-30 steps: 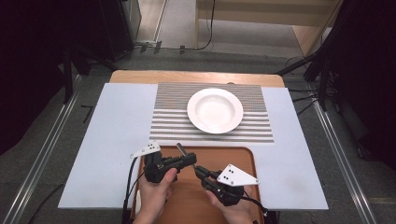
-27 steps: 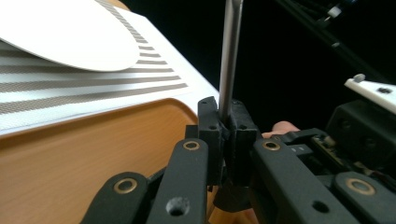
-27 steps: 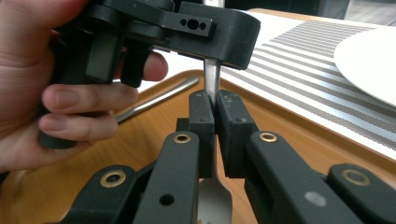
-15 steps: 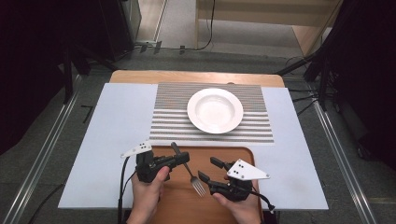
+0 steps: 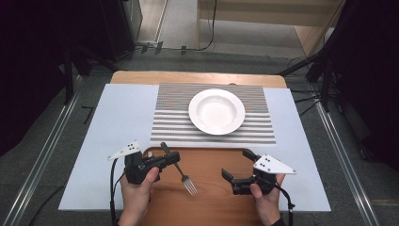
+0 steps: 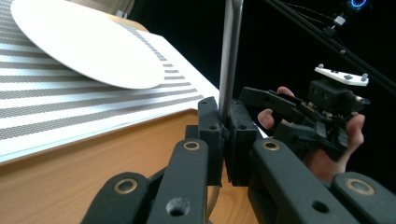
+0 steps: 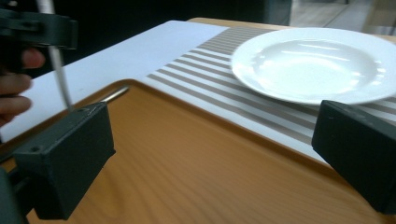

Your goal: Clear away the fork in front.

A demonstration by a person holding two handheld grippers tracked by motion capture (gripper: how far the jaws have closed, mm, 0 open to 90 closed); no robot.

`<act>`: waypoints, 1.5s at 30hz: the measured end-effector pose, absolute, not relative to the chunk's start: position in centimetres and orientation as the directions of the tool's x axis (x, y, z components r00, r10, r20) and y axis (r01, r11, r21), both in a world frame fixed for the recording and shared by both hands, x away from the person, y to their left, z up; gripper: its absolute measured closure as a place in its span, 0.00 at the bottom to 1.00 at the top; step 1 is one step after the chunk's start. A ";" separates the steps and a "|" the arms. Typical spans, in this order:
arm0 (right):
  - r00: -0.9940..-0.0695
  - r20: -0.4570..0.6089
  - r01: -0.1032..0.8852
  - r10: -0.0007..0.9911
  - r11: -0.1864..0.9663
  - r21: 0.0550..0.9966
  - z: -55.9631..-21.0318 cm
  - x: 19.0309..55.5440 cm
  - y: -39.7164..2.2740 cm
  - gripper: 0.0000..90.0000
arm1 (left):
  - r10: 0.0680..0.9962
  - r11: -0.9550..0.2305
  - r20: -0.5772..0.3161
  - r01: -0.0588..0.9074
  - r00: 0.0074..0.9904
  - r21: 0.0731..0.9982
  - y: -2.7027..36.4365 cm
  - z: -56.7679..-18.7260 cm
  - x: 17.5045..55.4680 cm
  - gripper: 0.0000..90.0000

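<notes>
Forks: one (image 5: pixel 181 170); plates: one (image 5: pixel 217 111); claws: two.

Left gripper (image 5: pixel 162 160) jaws clamped tight, hand low; right gripper (image 5: pixel 235 165) jaws just opening wide, nothing between.

Wooden table (image 5: pixel 197 77) carries a pale blue sheet (image 5: pixel 117 122); on the sheet a grey-striped placemat (image 5: pixel 174 113) at 12 o'clock, and a wooden tray (image 5: pixel 211 197) at 6 o'clock, touching the placemat's near edge.
</notes>
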State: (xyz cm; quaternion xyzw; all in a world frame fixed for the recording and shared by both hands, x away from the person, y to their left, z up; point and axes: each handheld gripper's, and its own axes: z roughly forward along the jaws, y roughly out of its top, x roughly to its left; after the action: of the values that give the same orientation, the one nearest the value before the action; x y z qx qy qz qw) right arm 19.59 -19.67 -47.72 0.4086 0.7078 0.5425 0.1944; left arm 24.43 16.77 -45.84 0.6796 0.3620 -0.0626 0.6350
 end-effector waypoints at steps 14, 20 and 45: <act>-0.462 0.179 0.376 0.868 0.009 0.927 -48.5 19.4 -26.3 0.00 | 0.409 0.034 -0.506 0.542 0.759 0.840 17.7 -45.9 24.3 0.96; -0.424 0.173 0.375 0.889 -0.001 0.927 -49.0 19.2 -28.4 0.00 | 0.408 0.025 -0.513 0.553 0.755 0.833 18.0 -45.9 24.3 0.96; -0.334 0.143 0.350 0.932 -0.018 0.937 -50.3 17.5 -33.4 0.00 | 0.394 0.011 -0.553 0.598 0.734 0.802 19.3 -46.4 24.2 0.96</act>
State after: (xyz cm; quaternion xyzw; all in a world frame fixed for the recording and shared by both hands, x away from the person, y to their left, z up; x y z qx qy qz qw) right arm 17.51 -33.45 -50.25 0.5009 0.6394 0.5081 0.2864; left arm 24.21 19.33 -46.40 0.6984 0.3551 -0.0825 0.6159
